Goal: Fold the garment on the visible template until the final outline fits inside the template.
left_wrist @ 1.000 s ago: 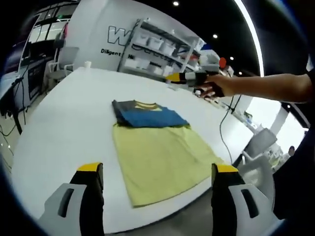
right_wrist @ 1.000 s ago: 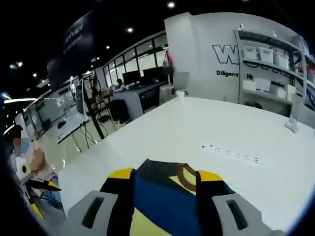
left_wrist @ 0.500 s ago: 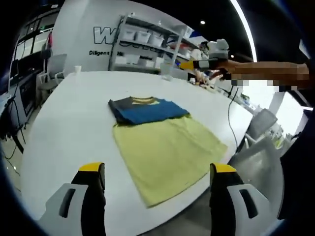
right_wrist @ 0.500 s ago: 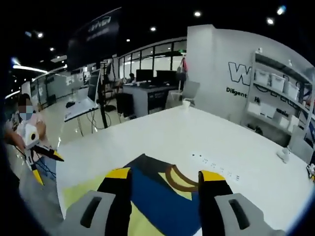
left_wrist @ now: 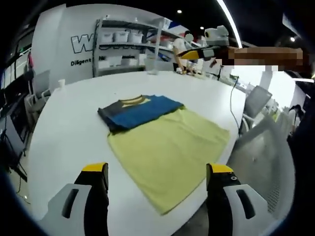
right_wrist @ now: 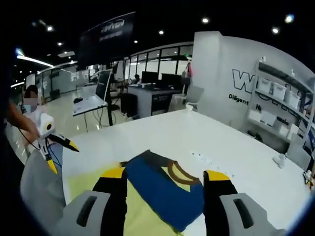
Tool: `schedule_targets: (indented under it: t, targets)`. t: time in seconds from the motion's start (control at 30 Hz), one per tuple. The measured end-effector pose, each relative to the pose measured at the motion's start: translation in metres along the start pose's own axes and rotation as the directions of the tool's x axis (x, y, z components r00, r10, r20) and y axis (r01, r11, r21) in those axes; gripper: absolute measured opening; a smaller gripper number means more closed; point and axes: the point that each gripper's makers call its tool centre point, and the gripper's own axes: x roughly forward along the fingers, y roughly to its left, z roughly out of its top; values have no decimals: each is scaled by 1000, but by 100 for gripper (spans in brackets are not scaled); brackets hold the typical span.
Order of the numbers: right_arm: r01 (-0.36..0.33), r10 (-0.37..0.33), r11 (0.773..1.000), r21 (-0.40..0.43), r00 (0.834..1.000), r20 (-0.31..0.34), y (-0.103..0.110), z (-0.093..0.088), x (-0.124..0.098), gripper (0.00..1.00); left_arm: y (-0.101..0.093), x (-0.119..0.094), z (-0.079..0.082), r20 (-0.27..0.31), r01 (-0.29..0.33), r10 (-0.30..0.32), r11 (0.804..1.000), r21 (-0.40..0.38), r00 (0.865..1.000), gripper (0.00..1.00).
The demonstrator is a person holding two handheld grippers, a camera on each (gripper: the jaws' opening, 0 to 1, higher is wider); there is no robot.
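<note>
Jaws of both grippers gape above a white table [left_wrist: 64,123] bearing the folded garment [left_wrist: 140,110], shelving [left_wrist: 128,46] behind.

bare white table [left_wrist: 64,118] all round folded garment [left_wrist: 140,111], power strip [right_wrist: 212,161] beyond

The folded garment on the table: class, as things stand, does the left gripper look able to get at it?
Probably yes. The left gripper is open and empty, and only the yellow template on the white table lies between it and the folded garment.
</note>
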Motion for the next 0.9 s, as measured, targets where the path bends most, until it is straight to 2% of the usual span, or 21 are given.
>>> schedule_targets:
  t: [0.3,0.43,0.6,0.67,0.7,0.8,0.9]
  targets:
    - [-11,12,1000,17,1000,-28,16,-35,-22,61,1,6,0,-9,25,-25,999,21,1000,80]
    - [-12,13,1000,28,1000,-28,24,-43,-29,61,-2,9,-3,-22,43,-42,999,32,999,80]
    - [-27,28,999,17,999,-41,39,-60,-37,60,-7,15,-8,-46,81,-77,992,95,996,77]
    - [-50,49,999,-18,997,-67,48,-73,-40,57,-6,16,-16,-88,81,-73,992,93,993,75]
    - [-61,58,998,-28,995,-82,54,-81,-41,55,-8,18,-17,-88,91,-83,992,88,993,74]
    - [-81,79,997,-8,992,-99,66,-96,-45,56,-11,19,-20,-92,111,-104,990,83,990,72]
    - [-106,106,994,7,987,-122,77,-109,-49,55,-16,20,-31,-135,147,-131,982,118,982,71]
